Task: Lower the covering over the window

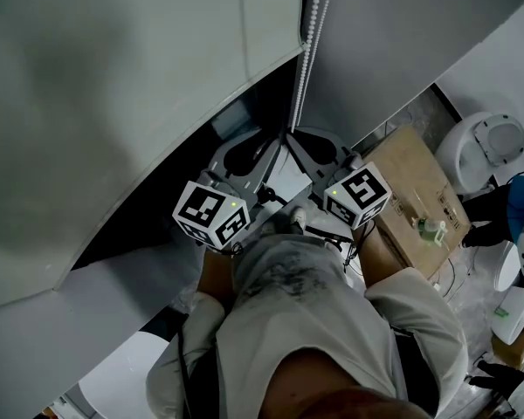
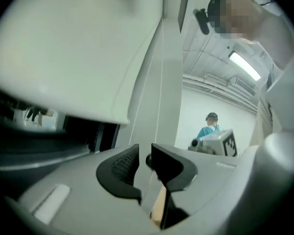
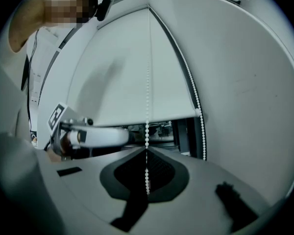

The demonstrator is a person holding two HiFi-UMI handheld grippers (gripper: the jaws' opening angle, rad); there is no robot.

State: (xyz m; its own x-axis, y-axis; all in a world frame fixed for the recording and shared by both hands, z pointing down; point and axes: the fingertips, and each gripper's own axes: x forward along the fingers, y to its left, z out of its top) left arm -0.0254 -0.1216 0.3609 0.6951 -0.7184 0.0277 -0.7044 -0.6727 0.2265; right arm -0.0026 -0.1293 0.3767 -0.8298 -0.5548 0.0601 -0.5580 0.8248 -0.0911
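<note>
Right gripper view, white blind (image 3: 127, 72), partly lowered

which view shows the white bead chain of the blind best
The right gripper view: the white bead chain hangs down the pale grey roller blind into the shut jaws of the right gripper. The head view shows only a short stretch; the left gripper view shows none.

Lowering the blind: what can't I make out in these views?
Right gripper view: the right claw is shut on the bead chain; the window beyond is dark, too small.
Left gripper view: the left claw is open; the blind is blurred.
Head view: the chain drops behind both claws, hiding its lower end; the blind's top is cut by the upper edge.
</note>
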